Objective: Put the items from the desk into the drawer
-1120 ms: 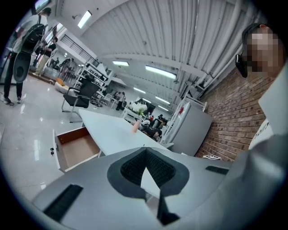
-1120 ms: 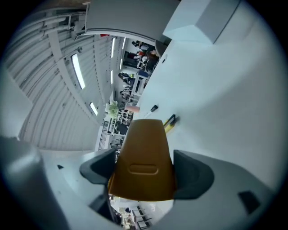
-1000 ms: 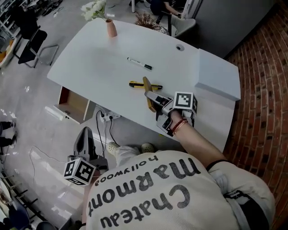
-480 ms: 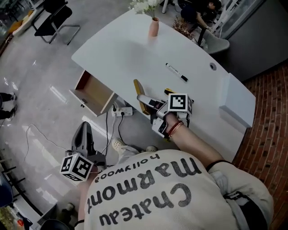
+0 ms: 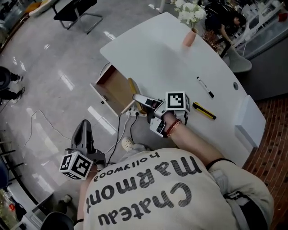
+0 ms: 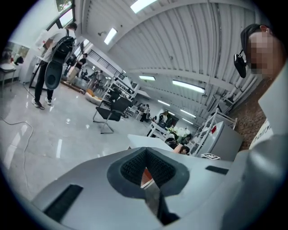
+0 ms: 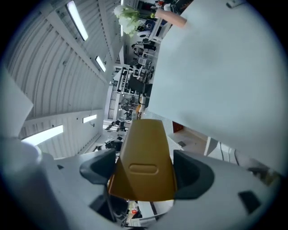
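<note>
While the right gripper (image 5: 143, 101) is held out from the person's right hand (image 5: 167, 124), its jaws stand wide and pinch a mustard-yellow wedge-shaped item (image 5: 132, 86) by its two sides. In the right gripper view this item (image 7: 145, 152) fills the gap between the dark pads (image 7: 96, 168), with its narrow end pointing away from the camera, and the white table (image 7: 216, 67) covers the upper right part of the view. From the head view, the item is in the air at the near edge of the table (image 5: 157, 58), just beside the open drawer (image 5: 112, 87), which shows a wooden inside. Whether the item's tip is already over the drawer I cannot tell. A black-and-white marker pen (image 5: 204, 86) and a yellow utility knife (image 5: 204, 110) lie on the table, near each other but apart, to the right of the gripper's marker cube (image 5: 176, 101). A pink vase (image 5: 189, 37) with white flowers (image 5: 191, 12) stands upright at the far edge. The left gripper (image 5: 84, 134) is low on the person's left side, over the grey floor (image 5: 54, 81) and well apart from the table. In the left gripper view its jaws are pressed together with nothing between them. A power strip (image 5: 135, 113) with cables lies on the floor under the table edge.
</note>
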Motion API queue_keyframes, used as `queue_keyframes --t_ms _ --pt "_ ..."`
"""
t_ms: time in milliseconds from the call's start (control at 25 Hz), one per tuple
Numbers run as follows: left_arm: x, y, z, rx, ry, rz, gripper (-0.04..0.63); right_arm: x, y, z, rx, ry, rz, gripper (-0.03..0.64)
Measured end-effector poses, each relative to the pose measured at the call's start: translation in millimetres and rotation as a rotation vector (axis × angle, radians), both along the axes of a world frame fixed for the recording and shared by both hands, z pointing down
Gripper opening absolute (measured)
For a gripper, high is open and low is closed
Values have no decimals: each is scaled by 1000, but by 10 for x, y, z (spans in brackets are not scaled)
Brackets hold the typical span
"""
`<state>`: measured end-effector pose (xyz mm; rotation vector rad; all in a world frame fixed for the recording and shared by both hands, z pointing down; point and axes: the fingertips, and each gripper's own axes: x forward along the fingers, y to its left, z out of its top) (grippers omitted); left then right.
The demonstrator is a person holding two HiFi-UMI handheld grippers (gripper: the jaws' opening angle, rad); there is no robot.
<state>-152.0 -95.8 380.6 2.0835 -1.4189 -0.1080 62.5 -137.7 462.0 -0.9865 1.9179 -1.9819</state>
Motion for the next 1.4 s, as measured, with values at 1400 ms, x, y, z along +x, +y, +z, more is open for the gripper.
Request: queue_keyframes --t_ms 1400 --pt "-1632 -489 1366 -269 -25 -321 2 -1505 -1339 3000 -304 467 3 410"
